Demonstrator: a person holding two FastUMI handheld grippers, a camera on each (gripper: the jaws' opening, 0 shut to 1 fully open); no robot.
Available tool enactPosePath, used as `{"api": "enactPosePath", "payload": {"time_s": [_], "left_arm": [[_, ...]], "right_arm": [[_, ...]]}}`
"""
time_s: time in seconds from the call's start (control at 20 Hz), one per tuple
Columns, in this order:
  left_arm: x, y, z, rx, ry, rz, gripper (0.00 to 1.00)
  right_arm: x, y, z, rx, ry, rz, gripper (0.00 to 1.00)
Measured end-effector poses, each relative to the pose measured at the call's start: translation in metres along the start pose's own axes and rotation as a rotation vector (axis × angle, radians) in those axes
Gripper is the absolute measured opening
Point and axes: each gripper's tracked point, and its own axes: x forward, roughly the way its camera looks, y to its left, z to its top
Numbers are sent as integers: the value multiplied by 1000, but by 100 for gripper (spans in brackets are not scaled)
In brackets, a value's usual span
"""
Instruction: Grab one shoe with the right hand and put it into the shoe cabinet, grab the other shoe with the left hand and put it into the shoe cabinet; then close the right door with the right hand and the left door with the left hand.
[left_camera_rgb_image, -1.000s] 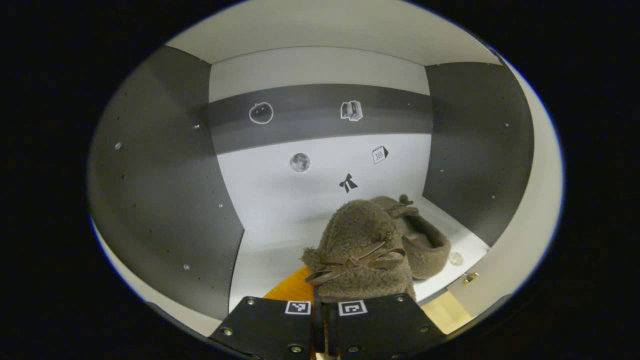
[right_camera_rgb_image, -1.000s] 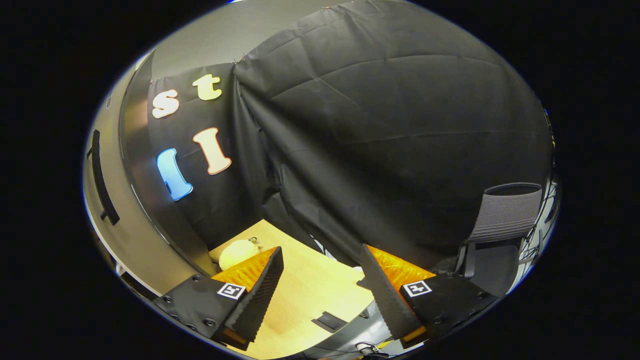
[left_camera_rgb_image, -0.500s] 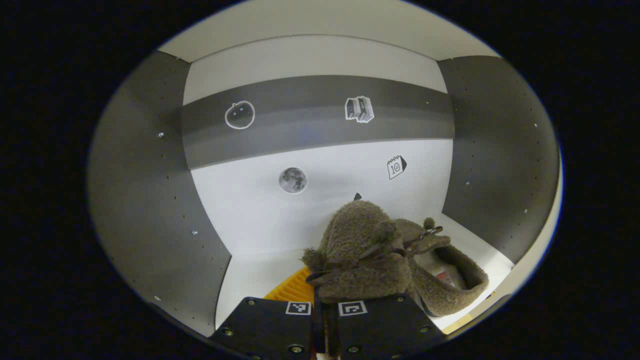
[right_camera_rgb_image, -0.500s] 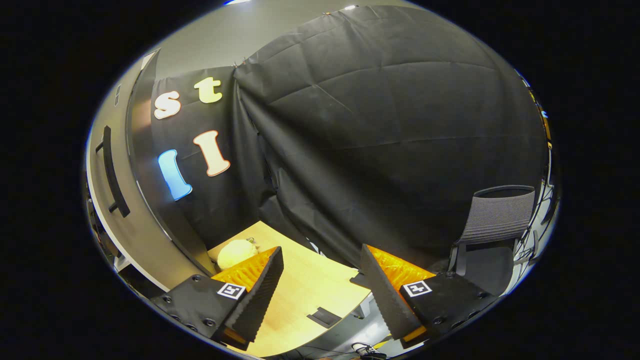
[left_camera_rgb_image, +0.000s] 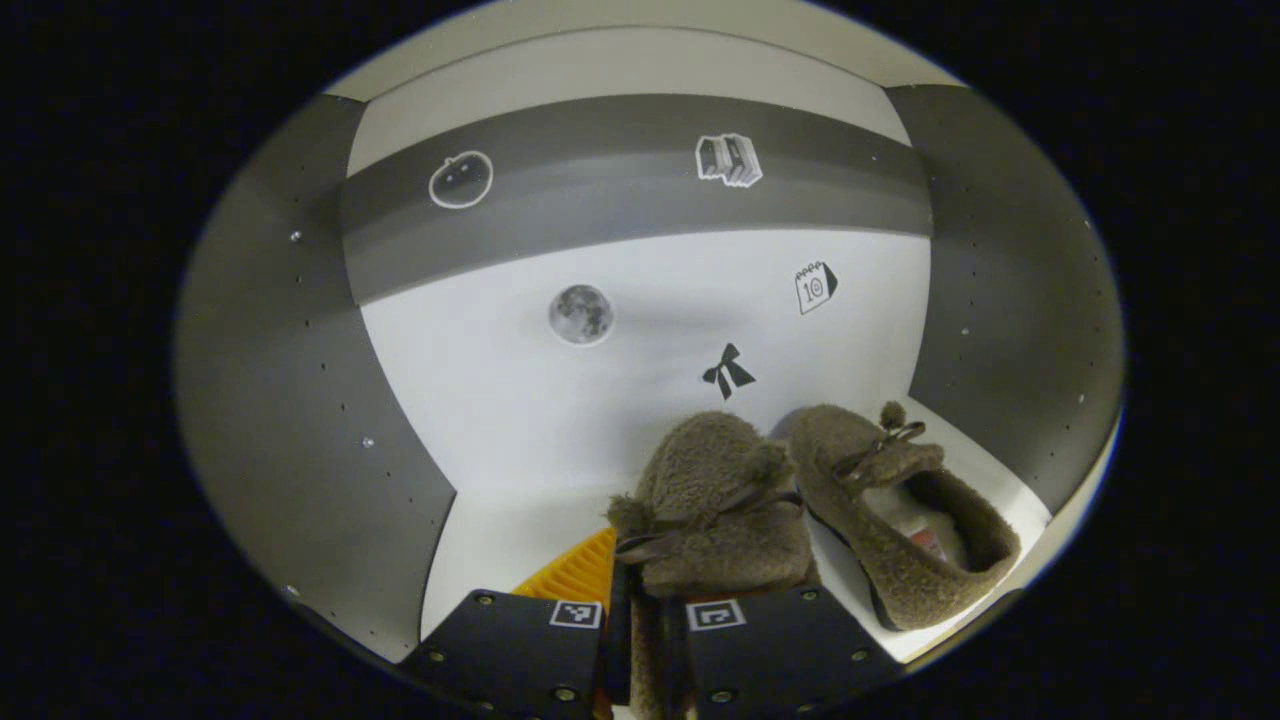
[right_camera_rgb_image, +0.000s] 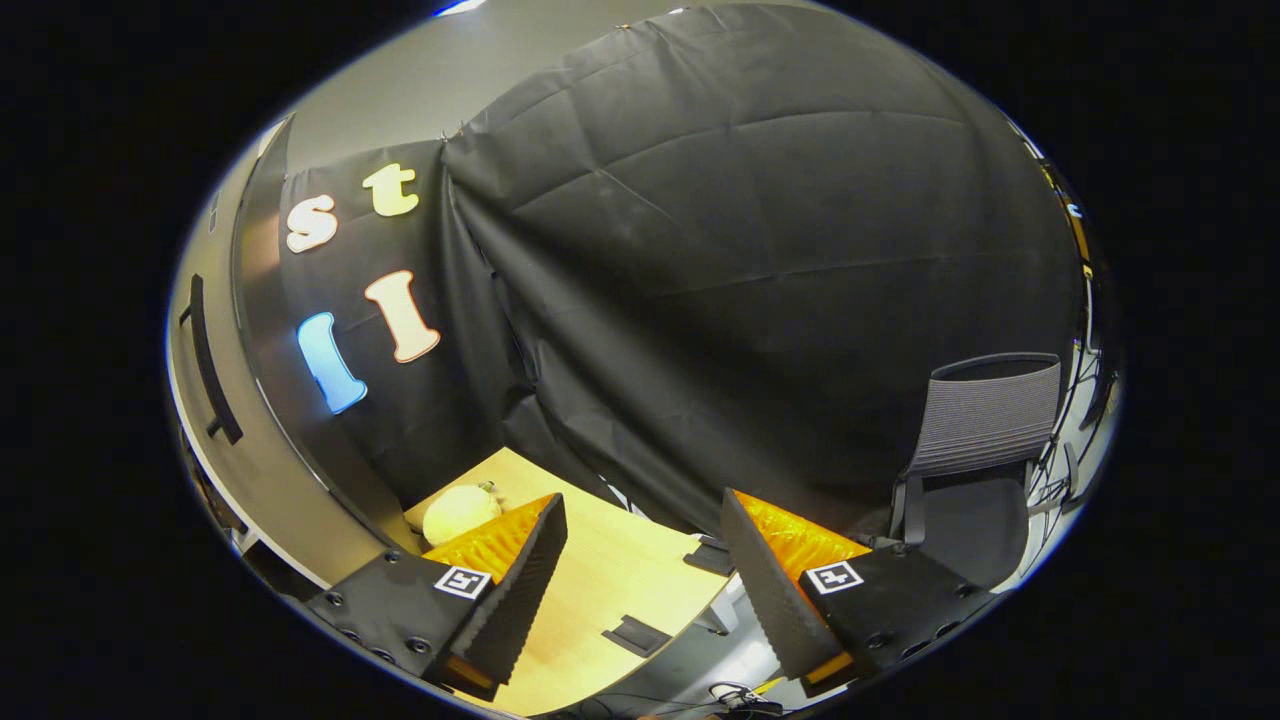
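Brown, fuzzy shoe (left_camera_rgb_image: 715, 505) pinched at its heel end between the closed-in fingers of the left gripper (left_camera_rgb_image: 645, 640), toe pointing at the back wall of the shoe cabinet (left_camera_rgb_image: 300, 400). Just to its right, touching or nearly so, second shoe (left_camera_rgb_image: 900, 510) lying on the white shelf (left_camera_rgb_image: 490, 540) near the right front corner, opening up. Right gripper (right_camera_rgb_image: 640, 580) held over the wooden worktop (right_camera_rgb_image: 610, 590), fingers spread wide, nothing between them. Grey cabinet door (right_camera_rgb_image: 225, 400) at left; office chair (right_camera_rgb_image: 975, 440) at right.
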Motion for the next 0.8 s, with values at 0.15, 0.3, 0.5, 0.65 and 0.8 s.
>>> {"api": "enactPosePath", "payload": {"time_s": [0.15, 0.3, 0.5, 0.65, 0.8], "left_arm": [[-15, 10, -4, 38, 22, 47, 39], [-45, 18, 2, 64, 3, 87, 85], [-105, 13, 14, 30, -68, 86, 95], [-159, 11, 25, 8, -145, 104, 95], [-210, 0, 32, -35, -239, 90, 97]], "right_arm": [[7, 7, 0, -20, 22, 29, 99], [19, 22, 4, -45, 31, 84, 98], [40, 47, 14, -96, 42, 185, 99], [52, 74, 23, -137, 51, 281, 99], [63, 105, 39, -189, 45, 388, 93]]}}
